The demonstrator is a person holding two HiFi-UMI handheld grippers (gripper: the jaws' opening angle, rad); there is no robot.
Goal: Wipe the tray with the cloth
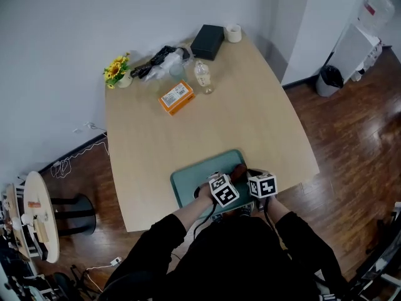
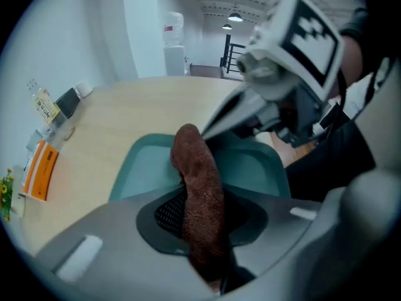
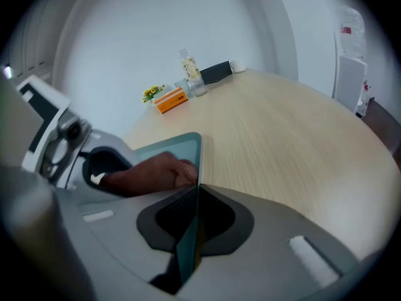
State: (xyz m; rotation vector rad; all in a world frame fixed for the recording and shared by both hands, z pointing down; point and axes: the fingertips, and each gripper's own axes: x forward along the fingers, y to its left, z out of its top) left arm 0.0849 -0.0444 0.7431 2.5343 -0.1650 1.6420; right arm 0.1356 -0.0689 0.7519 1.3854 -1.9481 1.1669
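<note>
A teal tray [image 1: 188, 179] lies at the near edge of the wooden table [image 1: 250, 118], just in front of me. My left gripper [image 1: 234, 175] is shut on a brown cloth [image 1: 239, 170], which sticks out past its jaws over the tray [image 2: 141, 168]. In the left gripper view the cloth [image 2: 198, 187] runs up from between the jaws. My right gripper [image 1: 249, 175] is shut on the tray's right rim; the thin teal edge [image 3: 187, 231] stands between its jaws. The cloth [image 3: 150, 174] rests inside the tray [image 3: 169, 148], beside the left gripper [image 3: 56, 149].
At the table's far end stand an orange box [image 1: 176, 97], a clear bottle [image 1: 202, 77], a black box [image 1: 207, 41], a roll of tape [image 1: 233, 33], a small pot of yellow flowers [image 1: 117, 69] and a black bundle [image 1: 160, 60]. A waste bin [image 1: 329, 80] stands on the floor to the right.
</note>
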